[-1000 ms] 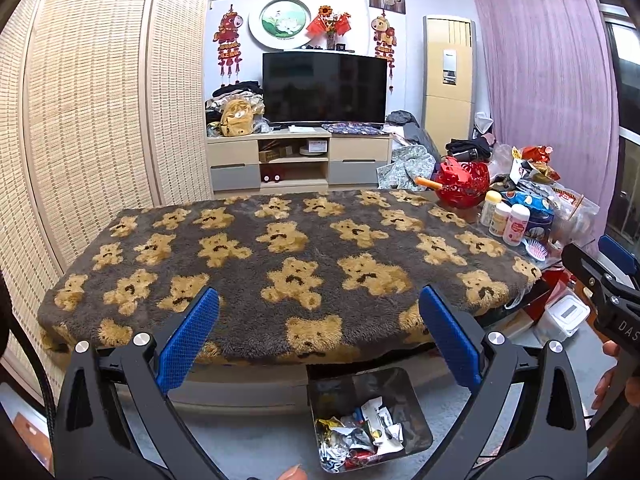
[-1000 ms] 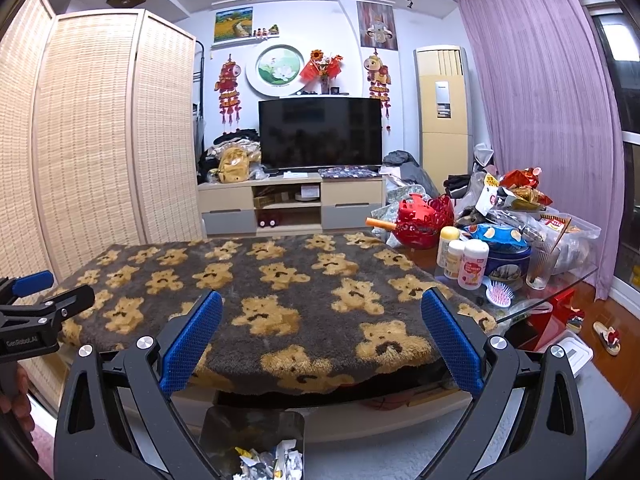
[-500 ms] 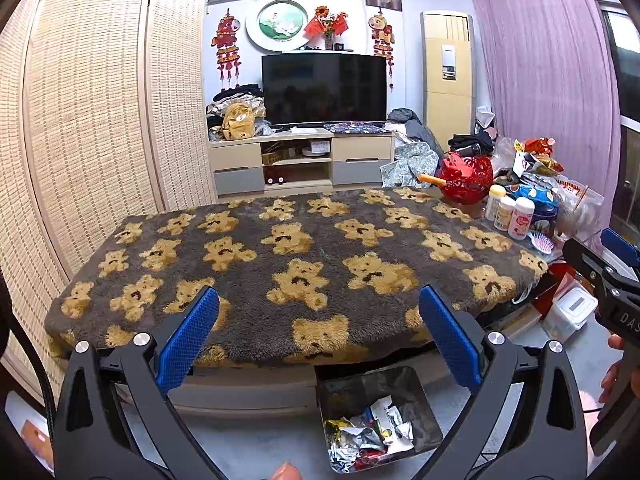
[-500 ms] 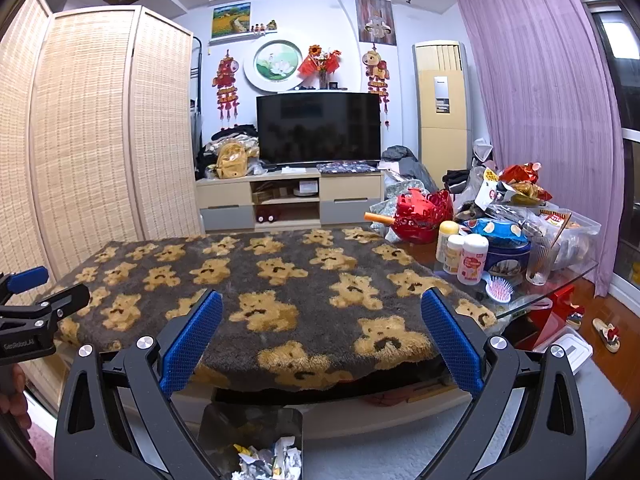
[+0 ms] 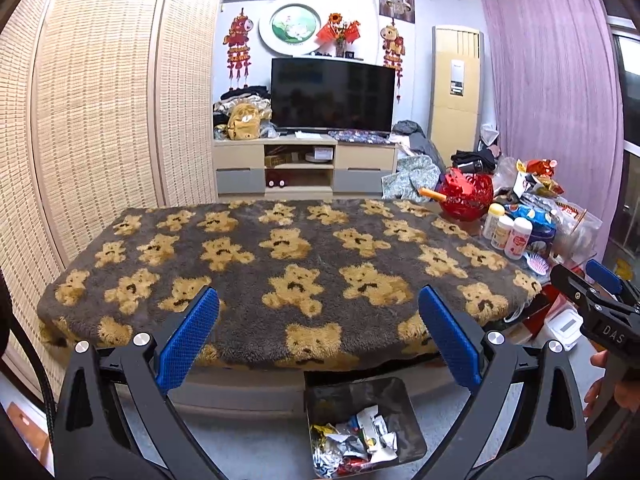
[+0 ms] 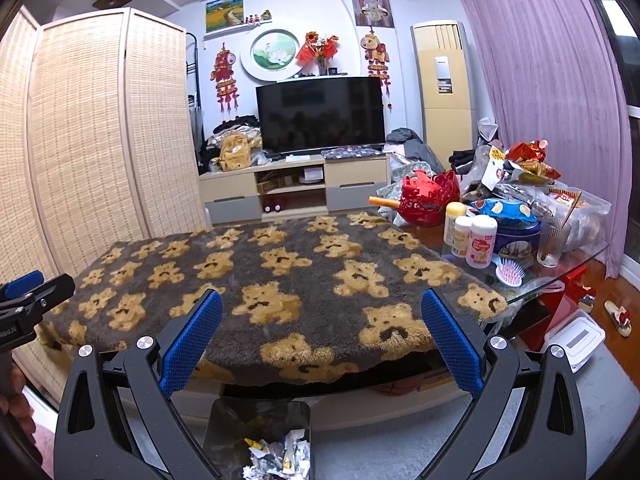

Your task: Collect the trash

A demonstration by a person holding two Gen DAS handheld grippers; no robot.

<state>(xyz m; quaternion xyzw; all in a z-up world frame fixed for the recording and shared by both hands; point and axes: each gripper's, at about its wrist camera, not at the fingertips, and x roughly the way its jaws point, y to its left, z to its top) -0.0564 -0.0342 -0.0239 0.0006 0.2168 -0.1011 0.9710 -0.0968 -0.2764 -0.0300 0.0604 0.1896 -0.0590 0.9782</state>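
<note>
A dark square trash bin point(image 5: 362, 426) stands on the floor in front of the table, holding crumpled wrappers point(image 5: 354, 444). The right wrist view shows the same bin point(image 6: 260, 436) at the bottom edge. My left gripper point(image 5: 318, 332) is open and empty, held above the bin and facing the table. My right gripper point(image 6: 320, 336) is also open and empty. Each gripper's tip shows at the side of the other's view. The bear-pattern blanket point(image 5: 280, 256) covering the table has no trash visible on it.
Bottles point(image 6: 476, 240), a blue tin, a red basket point(image 6: 430, 196), snack bags, a glass and a hairbrush crowd the glass table's right end. A woven folding screen point(image 5: 100, 120) stands left. A TV stand point(image 5: 304, 166) is behind. A white lidded box point(image 6: 576, 338) sits on the floor right.
Both grippers have pulled back and risen slightly from the table, so more of the room shows. Both stay open and empty. The bin has not moved.
</note>
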